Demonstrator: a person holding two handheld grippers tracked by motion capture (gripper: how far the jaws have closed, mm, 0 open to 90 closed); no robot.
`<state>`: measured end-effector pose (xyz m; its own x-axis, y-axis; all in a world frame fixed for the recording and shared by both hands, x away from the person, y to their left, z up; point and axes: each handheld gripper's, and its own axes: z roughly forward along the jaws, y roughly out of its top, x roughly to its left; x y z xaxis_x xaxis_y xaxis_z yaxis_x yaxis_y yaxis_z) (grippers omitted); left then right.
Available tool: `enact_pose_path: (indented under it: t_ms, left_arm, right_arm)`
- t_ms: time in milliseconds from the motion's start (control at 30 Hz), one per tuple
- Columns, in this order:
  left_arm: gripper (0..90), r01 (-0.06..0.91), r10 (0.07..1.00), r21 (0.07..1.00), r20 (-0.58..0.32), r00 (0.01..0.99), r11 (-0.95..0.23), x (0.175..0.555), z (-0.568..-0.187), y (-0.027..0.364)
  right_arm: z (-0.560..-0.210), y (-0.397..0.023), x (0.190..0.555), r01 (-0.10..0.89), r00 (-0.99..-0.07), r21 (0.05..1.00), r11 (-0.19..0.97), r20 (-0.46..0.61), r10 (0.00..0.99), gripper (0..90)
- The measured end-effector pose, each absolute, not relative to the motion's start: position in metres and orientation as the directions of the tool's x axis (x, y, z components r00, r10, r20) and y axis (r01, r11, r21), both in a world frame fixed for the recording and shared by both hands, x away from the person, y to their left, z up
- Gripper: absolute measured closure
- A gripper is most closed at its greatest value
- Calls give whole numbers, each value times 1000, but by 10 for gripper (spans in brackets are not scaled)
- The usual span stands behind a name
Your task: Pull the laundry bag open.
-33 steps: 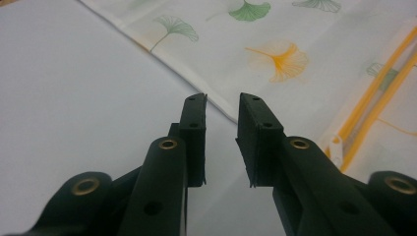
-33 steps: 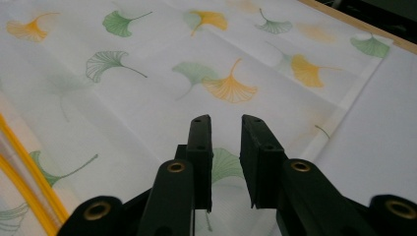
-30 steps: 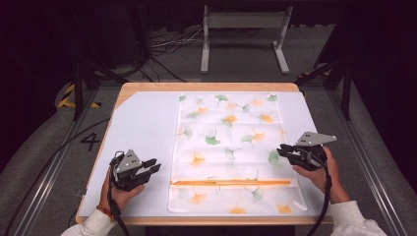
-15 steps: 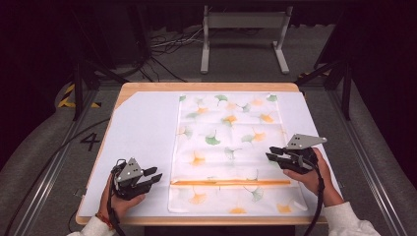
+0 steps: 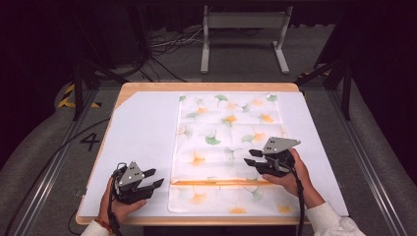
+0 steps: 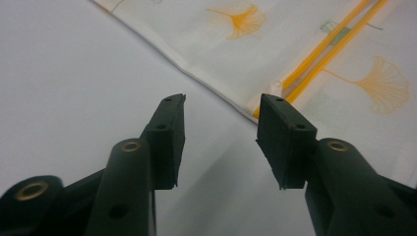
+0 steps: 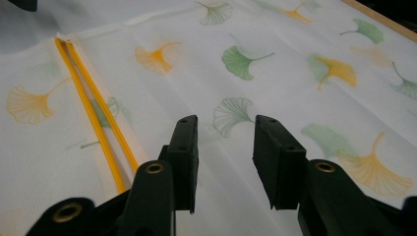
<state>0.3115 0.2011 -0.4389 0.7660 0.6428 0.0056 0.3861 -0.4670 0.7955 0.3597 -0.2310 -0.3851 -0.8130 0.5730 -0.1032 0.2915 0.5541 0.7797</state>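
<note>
Desk [image 5: 147,123]: wooden, under a white sheet, dark floor around.
Cloth [image 5: 228,142]: leaf-printed, flat at mid-desk, orange zipper [image 5: 219,183] across its near end.
Left gripper [image 5: 152,179]: on the white sheet just beside the cloth's left edge; jaws have just been opening, nothing between them.
Right gripper [image 5: 252,158]: above the cloth beyond the zipper; jaws have just been opening, gripping nothing.
</note>
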Motion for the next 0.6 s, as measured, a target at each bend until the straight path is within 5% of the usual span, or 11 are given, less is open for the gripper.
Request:
enact_pose_path:
  t_ms: [300, 600]
  left_arm:
    - [844, 368, 578, 777, -7, 816, -511, 302, -441, 193]
    - [875, 377, 557, 752, -15, 830, -541, 296, -445, 186]
  right_arm:
    - [-385, -179, 367, 245, -865, 788, 564, -84, 494, 645]
    - [-394, -129, 370, 180, -916, 756, 629, -105, 388, 708]
